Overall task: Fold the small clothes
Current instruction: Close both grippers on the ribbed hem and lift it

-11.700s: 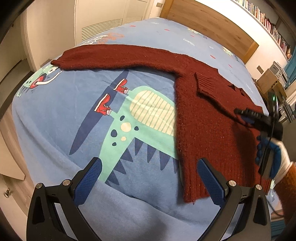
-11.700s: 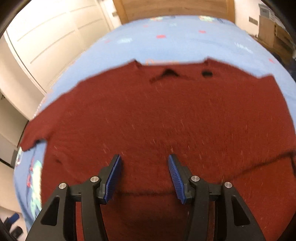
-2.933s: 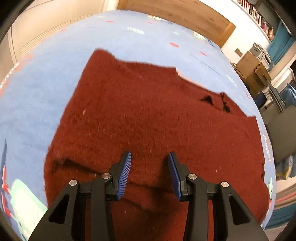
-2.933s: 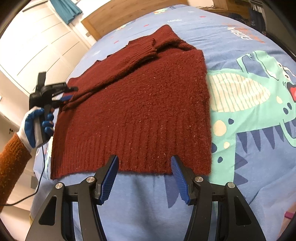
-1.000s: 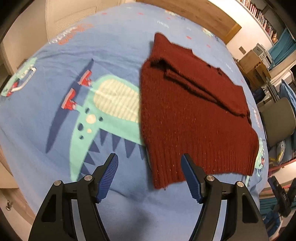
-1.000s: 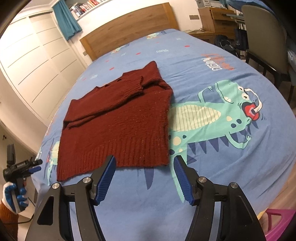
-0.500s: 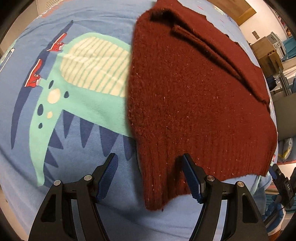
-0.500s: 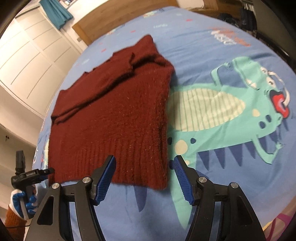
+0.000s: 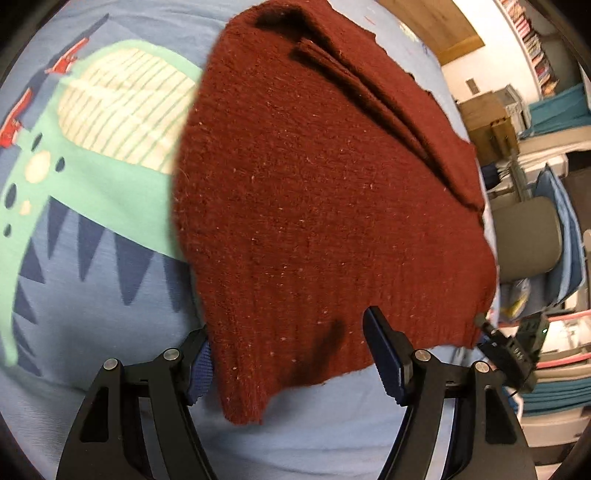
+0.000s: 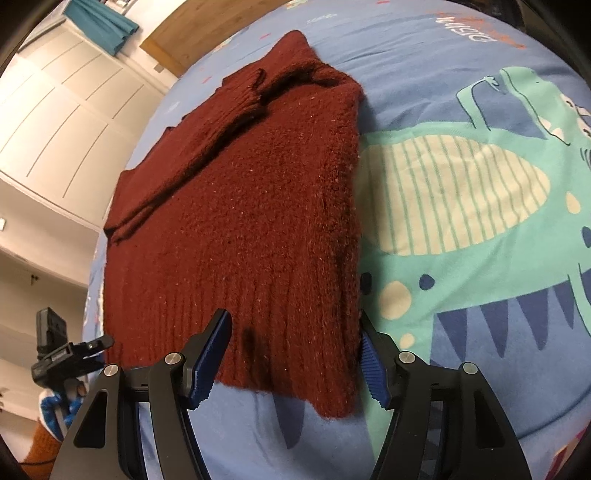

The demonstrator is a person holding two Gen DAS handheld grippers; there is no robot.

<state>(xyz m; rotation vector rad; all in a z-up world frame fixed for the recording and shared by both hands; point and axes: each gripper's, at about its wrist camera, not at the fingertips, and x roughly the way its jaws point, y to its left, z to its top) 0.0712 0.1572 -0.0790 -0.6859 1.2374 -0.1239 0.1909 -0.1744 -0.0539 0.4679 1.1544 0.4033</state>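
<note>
My left gripper (image 9: pixel 295 354) stands with its jaws apart, one blue pad on each side of the near hem corner of the dark red sweater (image 9: pixel 325 192). The left pad is partly hidden under the knit edge, the right pad lies on top of the ribbed hem, and I see no pinch on the cloth. The corner of the hem hangs between the fingers, toward the camera.

My right gripper (image 10: pixel 291 362) is parted as well, straddling the other near corner of the sweater (image 10: pixel 240 221). Its left pad rests over the ribbing, its right pad sits just beside the sweater's side edge, and whether that pad touches the knit I cannot tell. Nothing is clamped.

The sweater lies flat on the blue bedspread (image 10: pixel 461 55), with both sleeves folded in across its far part, near the collar. Just beside the sweater's edge, the green dinosaur print (image 10: pixel 480 206) with its striped cream belly spreads over the bedspread.

From the right wrist camera I see my left gripper off the sweater's far hem corner, held by a gloved hand (image 10: pixel 55 406) with an orange sleeve. Beyond the sweater's collar stand a wooden headboard (image 10: pixel 192 33) and pale wardrobe doors (image 10: pixel 66 103).
</note>
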